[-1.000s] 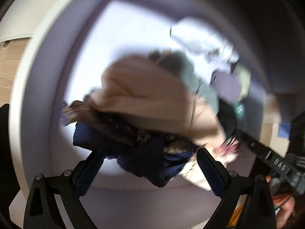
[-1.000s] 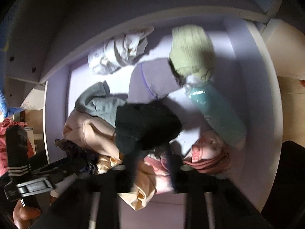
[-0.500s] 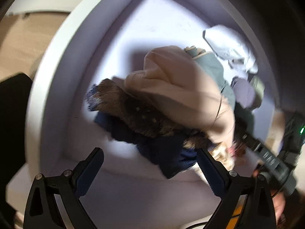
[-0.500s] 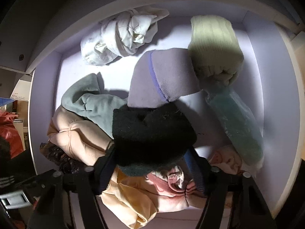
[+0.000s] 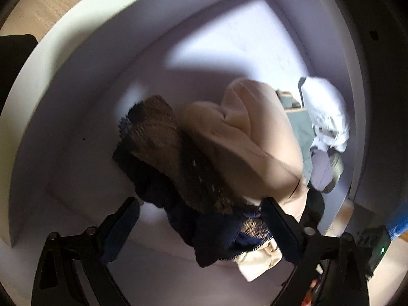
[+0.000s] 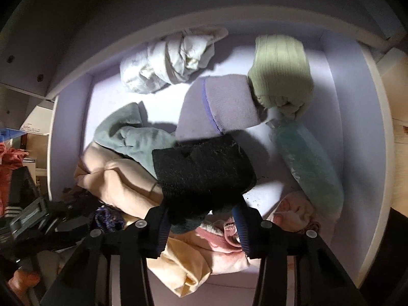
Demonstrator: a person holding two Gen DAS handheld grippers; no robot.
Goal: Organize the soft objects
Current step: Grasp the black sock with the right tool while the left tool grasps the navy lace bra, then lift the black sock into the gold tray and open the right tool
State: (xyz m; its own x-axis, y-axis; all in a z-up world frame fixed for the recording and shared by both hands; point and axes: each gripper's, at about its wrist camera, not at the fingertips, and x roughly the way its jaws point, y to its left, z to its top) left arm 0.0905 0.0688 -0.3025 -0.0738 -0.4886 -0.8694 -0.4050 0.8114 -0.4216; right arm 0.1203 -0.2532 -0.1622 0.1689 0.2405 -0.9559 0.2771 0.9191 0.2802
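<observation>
Black fuzzy knit sock now has the right gripper closing snug on it over the lilac drawer, a grab compared to half a second back, while the left gripper narrows, empty, around the dark navy fur-trimmed garment.

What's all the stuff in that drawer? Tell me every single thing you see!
drawer: one, pale lilac inside, white rim, holds everything.
white cloth: one, crumpled, back left.
green sock: one, pale green, back right.
lilac sock: one, beside the green sock.
teal bundle: one, right side.
grey-green cloth: one, left.
beige garment: one, front left.
pink cloth: one, front right.
brown furry piece: one, on navy fabric.
black sock: one, between the right jaws.
left hand-held gripper: black, closing over the navy fabric.
right hand-held gripper: black, closing on the black sock.
</observation>
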